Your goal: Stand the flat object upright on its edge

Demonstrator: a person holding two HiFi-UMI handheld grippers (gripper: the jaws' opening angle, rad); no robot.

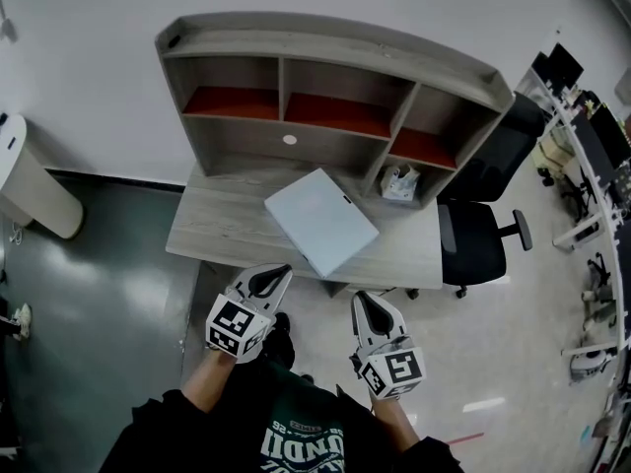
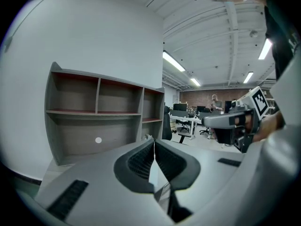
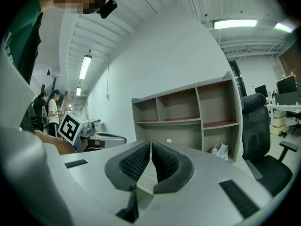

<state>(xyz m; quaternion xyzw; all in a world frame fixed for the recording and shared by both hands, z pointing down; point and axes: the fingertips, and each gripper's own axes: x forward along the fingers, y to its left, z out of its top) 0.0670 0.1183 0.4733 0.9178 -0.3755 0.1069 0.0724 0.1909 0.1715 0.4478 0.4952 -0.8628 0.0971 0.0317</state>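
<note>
Left gripper [image 1: 284, 268]: low centre-left of the head view. Jaws are pressed together with nothing between them, and its own view shows the pads [image 2: 141, 160] meeting on a line. It sits short of the desk's front edge, apart from the board. My guess is that closed jaws suit a push or a lever under an edge, not a pinch.

Board [image 1: 320, 220]: white, lying flat on the desk mid-frame, turned diagonally. Its near corner is at or slightly over the front edge, can't tell which. That corner falls between the two grippers, so it's the likely way in. Not upright yet.

Right gripper [image 1: 361, 297]: low centre-right, also closed and empty, pads [image 3: 134, 163] together, also clear of the desk. Both grippers point toward the hutch, mirrored either side of the corner, which reads as a two-handed approach.

Surface: grey wood-grain desk [image 1: 212, 227], mostly bare. The hutch [image 1: 237, 134] stands at the back with red-lined bays, and it could back the board once tipped. A small bag [image 1: 399, 182] sits in the lower right bay, near the board's far corner.

Room: white wall across the top, dark glossy floor at left, pale floor at right. A black chair [image 1: 480, 236] stands just right of the desk, with more desks [image 1: 592, 151] along the right edge.
</note>
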